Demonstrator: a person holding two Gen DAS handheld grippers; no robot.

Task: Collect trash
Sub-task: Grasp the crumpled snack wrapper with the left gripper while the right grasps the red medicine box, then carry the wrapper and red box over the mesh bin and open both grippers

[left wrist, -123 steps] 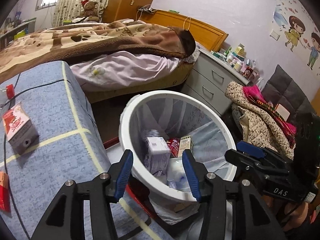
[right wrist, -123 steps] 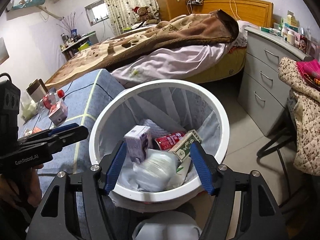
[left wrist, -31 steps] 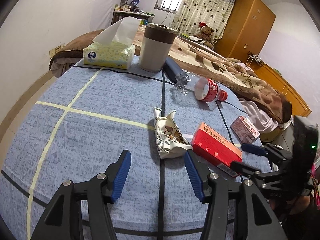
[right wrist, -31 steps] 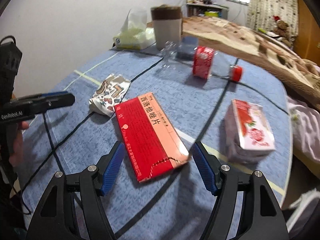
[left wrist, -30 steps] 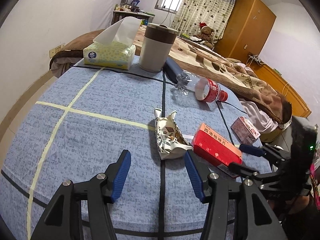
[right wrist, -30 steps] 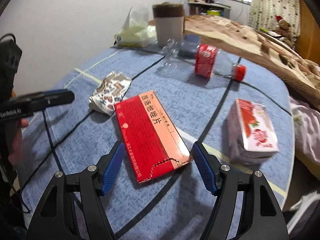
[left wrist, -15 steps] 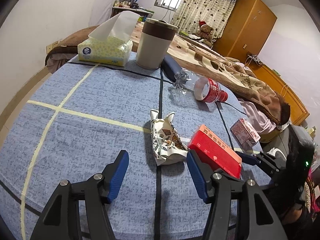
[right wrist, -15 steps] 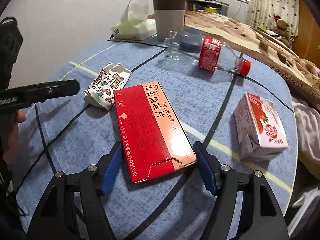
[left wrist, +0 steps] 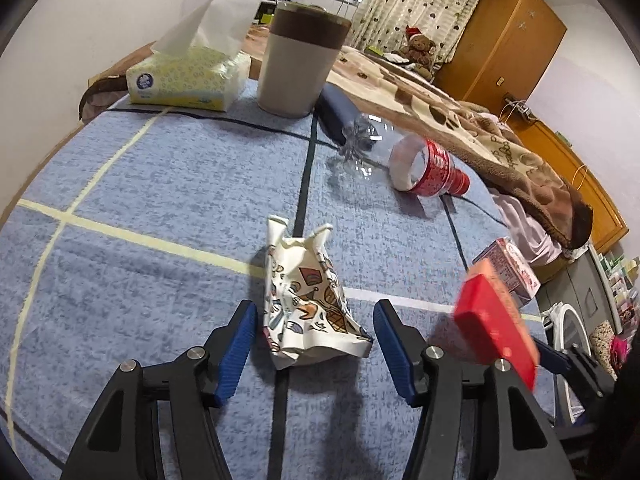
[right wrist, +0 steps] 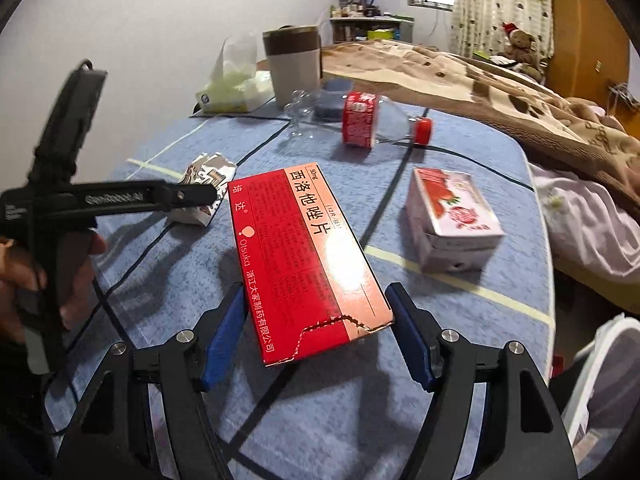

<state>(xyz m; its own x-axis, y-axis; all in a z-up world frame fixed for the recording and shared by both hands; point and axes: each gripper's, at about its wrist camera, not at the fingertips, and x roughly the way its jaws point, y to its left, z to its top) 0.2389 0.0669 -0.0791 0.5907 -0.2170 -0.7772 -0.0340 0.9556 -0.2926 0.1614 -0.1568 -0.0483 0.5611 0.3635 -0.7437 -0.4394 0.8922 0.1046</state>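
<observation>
Two pickups are in hand at once on the blue cloth-covered table (left wrist: 152,184). In the left wrist view, the left gripper (left wrist: 312,344) sits low in the centre of the frame with its blue pads either side of a crumpled printed wrapper (left wrist: 308,308); a sliver of cloth shows at each pad, so its jaws look open around the wrapper, not yet pressing. In the right wrist view, the right gripper (right wrist: 316,332) straddles the near end of the red medicine box (right wrist: 300,256), which fills the middle of the frame. The box appears raised off the table in the left view, at lower right and blurred, so the pads probably clamp its edges, though the contact itself is hard to make out. Other trash lies further off: a clear bottle with a red label (right wrist: 372,124) on its side at upper centre, and a pink carton (right wrist: 452,220) at centre right. The tissue box (left wrist: 188,76) and the cup (left wrist: 300,64) at the top look like keepers. The white bin (right wrist: 600,376) peeks in at the lower right edge. Next, I judge, the left jaws should close firmly on the wrapper's bulkiest fold, as it is thin and springy, then both loads travel to the bin.
</observation>
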